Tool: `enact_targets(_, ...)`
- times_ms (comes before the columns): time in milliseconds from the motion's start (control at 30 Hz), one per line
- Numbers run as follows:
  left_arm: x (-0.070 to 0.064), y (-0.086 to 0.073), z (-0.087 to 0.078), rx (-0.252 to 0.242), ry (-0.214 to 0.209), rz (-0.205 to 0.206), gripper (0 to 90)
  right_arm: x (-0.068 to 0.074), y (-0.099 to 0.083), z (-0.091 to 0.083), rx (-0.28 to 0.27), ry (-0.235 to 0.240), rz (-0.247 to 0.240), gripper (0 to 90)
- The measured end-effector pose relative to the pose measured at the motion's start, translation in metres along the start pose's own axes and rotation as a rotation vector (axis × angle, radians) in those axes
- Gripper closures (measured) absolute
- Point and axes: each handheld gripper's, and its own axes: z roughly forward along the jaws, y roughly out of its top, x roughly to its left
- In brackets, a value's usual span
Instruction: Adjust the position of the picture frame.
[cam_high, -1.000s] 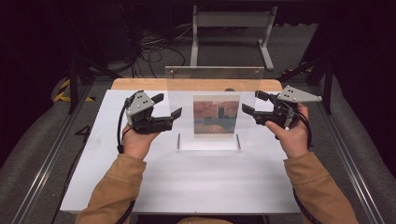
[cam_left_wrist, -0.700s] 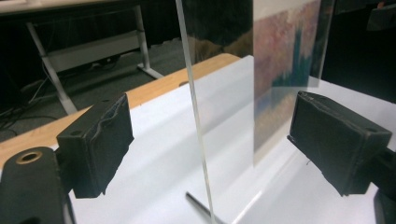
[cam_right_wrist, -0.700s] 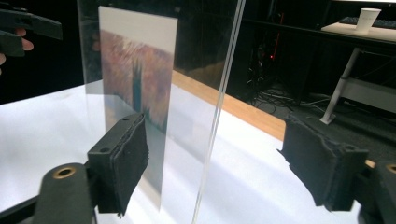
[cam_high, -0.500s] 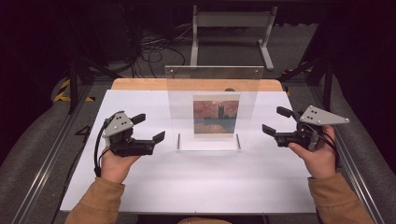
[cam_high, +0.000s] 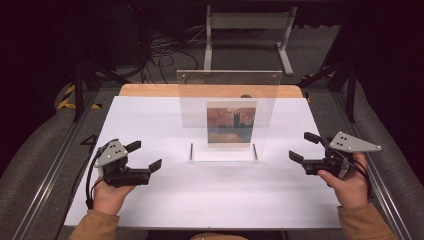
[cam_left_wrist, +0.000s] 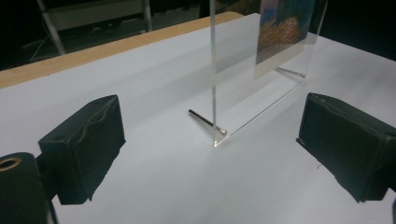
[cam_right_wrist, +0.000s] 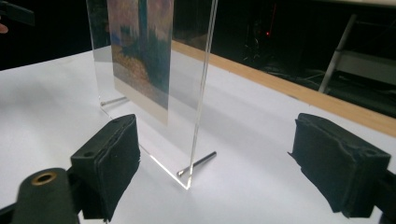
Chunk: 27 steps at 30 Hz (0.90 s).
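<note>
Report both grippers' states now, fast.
Left gripper: open, holding nothing, apart from the clear acrylic picture stand.
Right gripper: open, holding nothing, apart from the stand.

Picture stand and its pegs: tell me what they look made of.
Picture stand: clear, glossy plastic, probably acrylic; the table shows through it and its cut edge glints. Pegs: thin polished metal by their silvery shine. Picture: likely matte printed paper.
</note>
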Motion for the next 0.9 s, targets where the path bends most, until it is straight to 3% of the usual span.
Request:
enact_targets(167, 0.008, -0.023, -0.002, 0.017, 0.022, -0.027, 7.5, -0.002, -0.021, -0.002, 0.004, 0.001, 0.02, 15.4)
enact_targets(267, 0.008, -0.029, -0.003, 0.004, 0.028, -0.026, 7.3, -0.002, -0.032, -0.001, 0.02, -0.015, 0.003, 15.4)
enact_targets(500, 0.006, -0.045, 0.004, -0.016, 0.019, -0.003, 7.3, -0.004, -0.056, 0.007, 0.048, 0.012, 0.025, 15.3)
enact_targets(700, 0.009, -0.056, 0.016, 0.066, 0.004, -0.007, 7.3, -0.003, -0.069, 0.014, 0.082, 0.024, 0.038, 15.1)
enact_targets(733, 0.008, -0.057, 0.017, 0.074, 0.008, -0.024, 7.3, -0.002, -0.07, 0.015, 0.09, 0.026, 0.038, 15.0)
enact_targets(900, 0.009, -0.06, 0.017, 0.099, -0.007, -0.018, 7.1, -0.002, -0.073, 0.015, 0.107, 0.031, 0.043, 14.3)
